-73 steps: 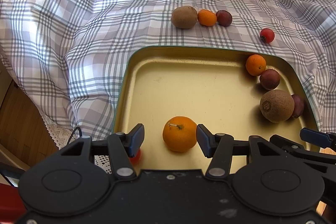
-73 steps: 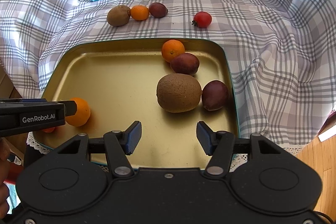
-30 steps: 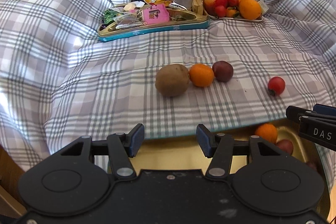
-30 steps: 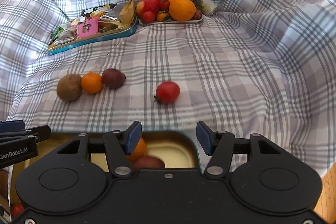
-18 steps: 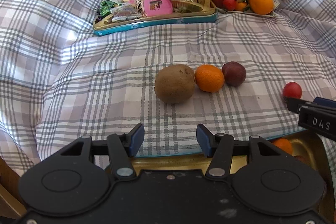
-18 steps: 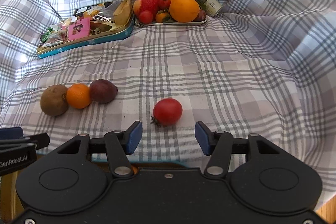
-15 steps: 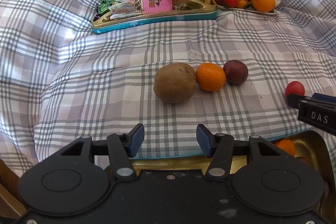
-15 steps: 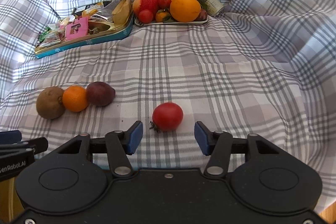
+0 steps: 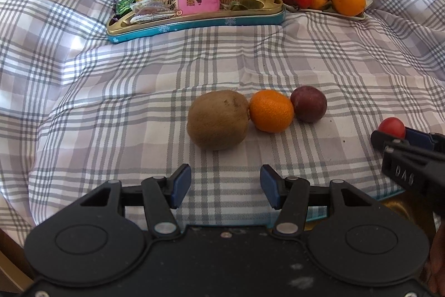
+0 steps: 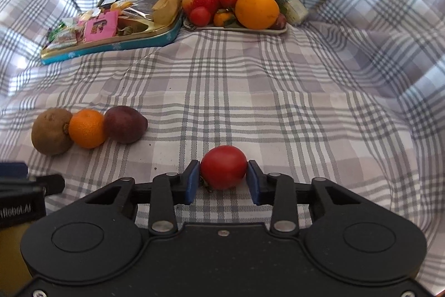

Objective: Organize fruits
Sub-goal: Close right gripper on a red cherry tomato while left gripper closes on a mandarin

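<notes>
Now your right tongs [image 10: 223,180] tilt down over the checked bedspread [image 10: 278,107], blue pads pressed on either side of the smooth, round red tomato [image 10: 223,167], its stalk end toward you. Left of the tomato, a fuzzy oval kiwi [image 9: 218,120], dimpled mandarin [image 9: 271,111] and dark plum [image 9: 308,103] touch in a row. Your left tongs [image 9: 225,187] hang partly open, empty, just short of the kiwi

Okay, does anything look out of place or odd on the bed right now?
A small can lies tipped on its side against the back fruit tray, the only non-fruit item there. A kiwi, tangerine and dark purple fruit sit loose on the plaid blanket.
</notes>
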A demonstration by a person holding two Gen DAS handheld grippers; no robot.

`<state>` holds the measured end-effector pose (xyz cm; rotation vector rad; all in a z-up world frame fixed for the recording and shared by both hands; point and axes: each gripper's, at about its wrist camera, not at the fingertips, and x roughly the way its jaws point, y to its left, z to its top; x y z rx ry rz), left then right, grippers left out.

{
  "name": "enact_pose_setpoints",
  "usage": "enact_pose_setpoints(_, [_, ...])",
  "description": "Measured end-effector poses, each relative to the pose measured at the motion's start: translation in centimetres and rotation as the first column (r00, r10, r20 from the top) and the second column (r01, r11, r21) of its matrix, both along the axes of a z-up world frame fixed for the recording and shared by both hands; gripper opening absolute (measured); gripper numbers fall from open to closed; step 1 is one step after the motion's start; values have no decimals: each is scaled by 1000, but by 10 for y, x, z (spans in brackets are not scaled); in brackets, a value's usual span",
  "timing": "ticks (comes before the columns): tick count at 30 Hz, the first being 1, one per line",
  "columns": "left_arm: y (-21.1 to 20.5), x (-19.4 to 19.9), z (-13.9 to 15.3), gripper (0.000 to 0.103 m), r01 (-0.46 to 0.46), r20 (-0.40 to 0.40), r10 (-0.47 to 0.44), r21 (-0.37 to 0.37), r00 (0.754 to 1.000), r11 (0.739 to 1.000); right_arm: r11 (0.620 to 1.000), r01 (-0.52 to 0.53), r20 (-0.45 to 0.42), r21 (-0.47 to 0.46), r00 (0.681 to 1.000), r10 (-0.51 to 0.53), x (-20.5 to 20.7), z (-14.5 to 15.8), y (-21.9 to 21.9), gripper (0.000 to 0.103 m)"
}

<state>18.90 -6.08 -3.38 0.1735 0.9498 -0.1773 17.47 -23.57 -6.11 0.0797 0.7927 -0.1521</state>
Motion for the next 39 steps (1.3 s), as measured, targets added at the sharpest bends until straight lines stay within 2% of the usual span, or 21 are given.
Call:
enact_pose_setpoints(4, [-6,6,1,57,10,15,-10,-15,1000,1000,999,-20,11,-30,1000,21,-2,-1,3,45])
enact_pose_setpoints(7, [-11,14,0,63,4,26,-3,-33,1000,999,1000,-19,13,-14,1000,19,-2,0,1,45])
enact_pose_setpoints(13, [-14,30,1,65,8,17,-6,-90,1000,996,1000,-16,15,19,1000,16,-2,0,-4,45])
enact_pose_setpoints(25, [-20,44,-2,69,2,52,3,-109,999,994,999,-18,19,48,1000,17,-3,-1,-7,45])
enact_pose_setpoints(32, [-24,55,-10,70,7,47,-2,-90,999,996,999,-24,17,48,1000,23,-3,-3,-7,44])
enact_pose_setpoints(34, [-24,56,-12,67,7,40,-3,-98,999,995,998,-24,17,51,1000,24,-3,-3,-7,44])
enact_pose_setpoints(37, [-24,54,-12,53,25,43,-20,-114,999,993,998,-24,17,51,1000,23,-4,-3,-7,44])
enact_pose_setpoints(38, [-25,52,-12,42,38,45,-33,-122,998,992,998,-23,16,50,1000,22,-4,-3,-7,44])
enact_pose_setpoints(39, [-25,50,-11,42,41,46,-36,-117,998,992,999,-23,16,49,1000,22,-4,-3,-7,44])
